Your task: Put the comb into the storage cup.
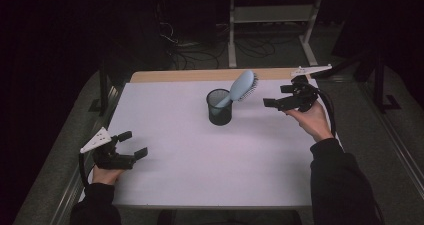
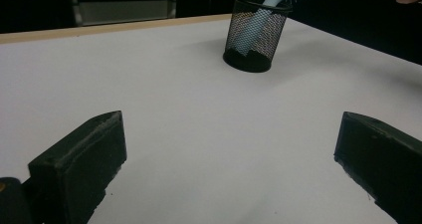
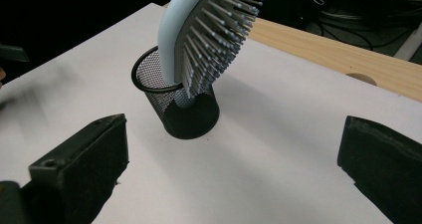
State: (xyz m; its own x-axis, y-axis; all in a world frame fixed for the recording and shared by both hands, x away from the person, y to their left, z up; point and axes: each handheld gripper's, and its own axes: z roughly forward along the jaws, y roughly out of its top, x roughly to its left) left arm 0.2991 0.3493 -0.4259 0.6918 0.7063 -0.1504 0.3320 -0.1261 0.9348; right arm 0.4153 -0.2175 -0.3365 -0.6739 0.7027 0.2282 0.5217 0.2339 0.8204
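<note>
1 mesh cup (image 1: pixel 219 107) on worktop (image 1: pixel 200 155) w/ 1 hairbrush (image 1: pixel 240 87) inside, handle down — left tool (image 1: pixel 131 144) & right tool (image 1: pixel 276 96) both released, empty.

Bright lit table (image 1: pixel 200 155), dark surroundings, perhaps slight blur at edges.

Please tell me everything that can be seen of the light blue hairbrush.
The light blue plastic hairbrush has an oval head with a grey pad of many thin grey bristles with small rounded tips. It stands handle-down in the black wire-mesh cup near the middle of the white table, leaning on the cup's rim, with the head tilted up and out toward the right tool. Its handle shows through the mesh. The cup alone touches it; both tools are apart from it.
</note>
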